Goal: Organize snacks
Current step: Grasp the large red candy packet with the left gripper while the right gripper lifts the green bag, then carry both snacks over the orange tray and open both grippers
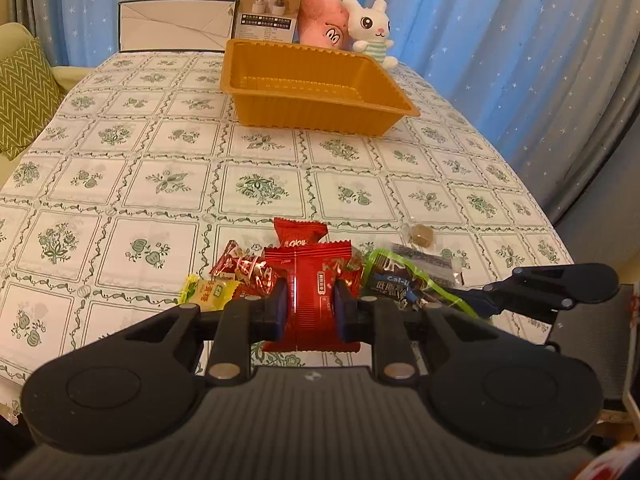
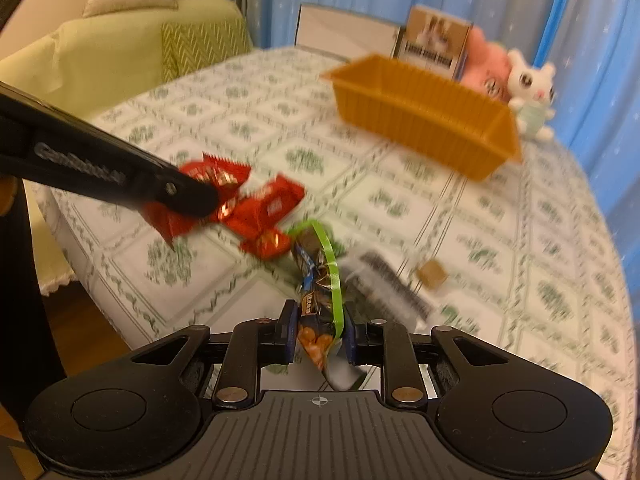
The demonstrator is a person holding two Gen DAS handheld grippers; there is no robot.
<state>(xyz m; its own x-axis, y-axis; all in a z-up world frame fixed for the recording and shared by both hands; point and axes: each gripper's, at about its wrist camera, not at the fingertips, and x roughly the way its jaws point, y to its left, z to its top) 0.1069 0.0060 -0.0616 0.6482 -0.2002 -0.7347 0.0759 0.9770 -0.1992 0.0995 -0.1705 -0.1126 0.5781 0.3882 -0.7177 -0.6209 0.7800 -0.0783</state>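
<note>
My left gripper [image 1: 310, 310] is shut on a red snack packet [image 1: 314, 280] at the near edge of the table. Around it lie more red packets [image 1: 298, 232], a yellow-green candy [image 1: 206, 290] and a dark striped packet [image 1: 424, 260]. My right gripper [image 2: 320, 338] is shut on a green-edged dark snack bag [image 2: 320, 280]; the same bag shows in the left wrist view [image 1: 400, 280]. The orange tray [image 1: 320, 92] stands at the far side of the table, seemingly empty; it also shows in the right wrist view [image 2: 424, 120].
A small brown cube in clear wrap [image 1: 422, 236] lies right of the pile. Behind the tray stand a printed box [image 1: 270, 8], a pink plush [image 1: 322, 20], a white rabbit plush [image 1: 370, 28] and a white box [image 1: 176, 24]. A sofa with a zigzag cushion [image 1: 24, 96] is at the left.
</note>
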